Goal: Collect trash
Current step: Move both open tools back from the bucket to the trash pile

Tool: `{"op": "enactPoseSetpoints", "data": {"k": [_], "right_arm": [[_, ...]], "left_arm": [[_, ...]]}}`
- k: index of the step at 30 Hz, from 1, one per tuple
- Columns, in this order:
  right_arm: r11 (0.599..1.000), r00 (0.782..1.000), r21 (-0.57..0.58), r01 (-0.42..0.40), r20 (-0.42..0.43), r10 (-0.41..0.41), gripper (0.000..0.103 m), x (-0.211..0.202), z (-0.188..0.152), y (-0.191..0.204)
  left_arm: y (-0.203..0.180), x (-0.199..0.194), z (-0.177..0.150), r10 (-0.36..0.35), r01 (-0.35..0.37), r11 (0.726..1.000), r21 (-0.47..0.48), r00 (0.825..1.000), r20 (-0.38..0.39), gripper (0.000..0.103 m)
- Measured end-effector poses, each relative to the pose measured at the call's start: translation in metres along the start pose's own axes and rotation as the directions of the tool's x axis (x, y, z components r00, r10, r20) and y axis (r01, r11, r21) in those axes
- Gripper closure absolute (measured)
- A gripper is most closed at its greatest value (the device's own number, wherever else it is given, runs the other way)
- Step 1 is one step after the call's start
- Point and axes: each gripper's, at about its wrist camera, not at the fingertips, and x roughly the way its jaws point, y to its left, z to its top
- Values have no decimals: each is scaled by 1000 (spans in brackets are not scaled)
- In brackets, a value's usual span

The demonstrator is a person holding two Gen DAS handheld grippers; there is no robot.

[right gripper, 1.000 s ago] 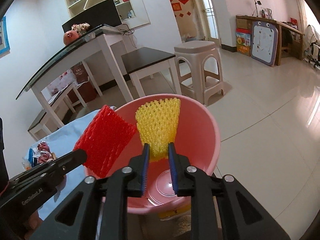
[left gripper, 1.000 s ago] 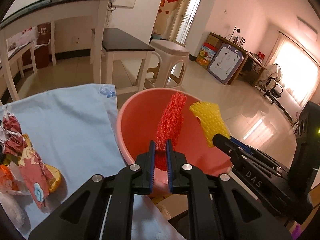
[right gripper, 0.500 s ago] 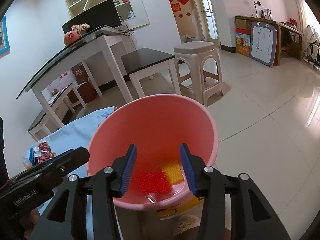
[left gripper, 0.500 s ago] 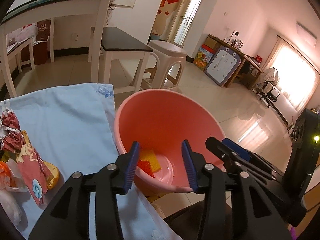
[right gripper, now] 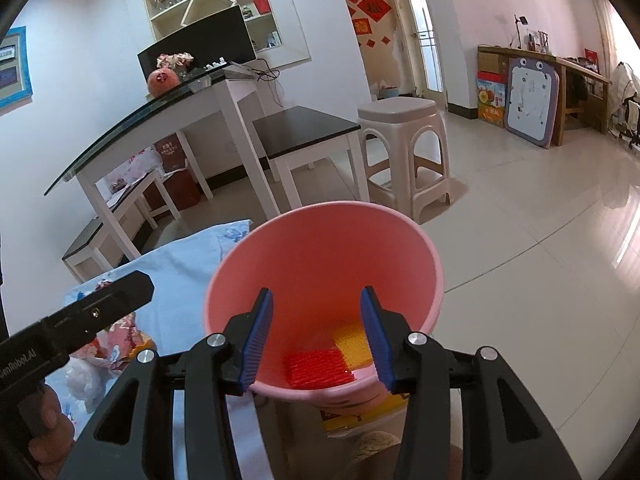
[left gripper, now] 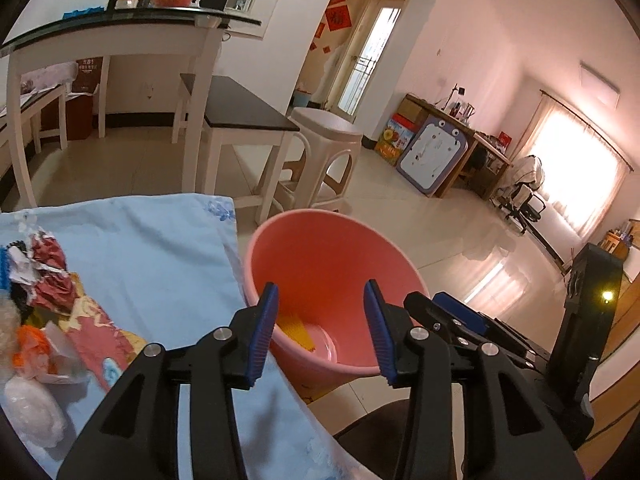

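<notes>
A pink plastic bucket [left gripper: 320,248] [right gripper: 328,248] stands on the floor beside a table under a light blue cloth [left gripper: 152,248]. A red foam net [right gripper: 316,368] and a yellow foam net [right gripper: 352,342] [left gripper: 298,330] lie on the bucket's bottom. My left gripper [left gripper: 318,330] hangs open above the bucket's near rim with nothing between its fingers. Just as empty, my right gripper [right gripper: 316,334] stands open over the bucket. A heap of crumpled wrappers and other trash [left gripper: 40,304] [right gripper: 108,332] lies on the cloth at the left.
Behind the bucket stand a beige plastic stool [right gripper: 404,152], a dark-topped white bench [right gripper: 304,136] and a glass-topped white table [right gripper: 160,120]. Open tiled floor spreads to the right. The other gripper's black body [left gripper: 520,356] sits at the lower right of the left wrist view.
Both grippers opened and let go of the foam nets, red from the left, yellow from the right. The nets dropped to the bucket's bottom. Both grippers then rose a little.
</notes>
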Motion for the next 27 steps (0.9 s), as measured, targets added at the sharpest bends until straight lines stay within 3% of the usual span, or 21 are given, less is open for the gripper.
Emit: {"op": "enactPoseSetpoints", "data": {"k": [12, 27], "right_arm": [[992, 995, -87, -94, 5, 95, 56, -21, -6, 54], [959, 974, -168, -227, -66, 219, 49, -19, -38, 127]], "left_arm": [[22, -61, -21, 113, -112, 994, -13, 993, 33, 58], [96, -148, -74, 310, -303, 949, -88, 947, 85, 58]]}}
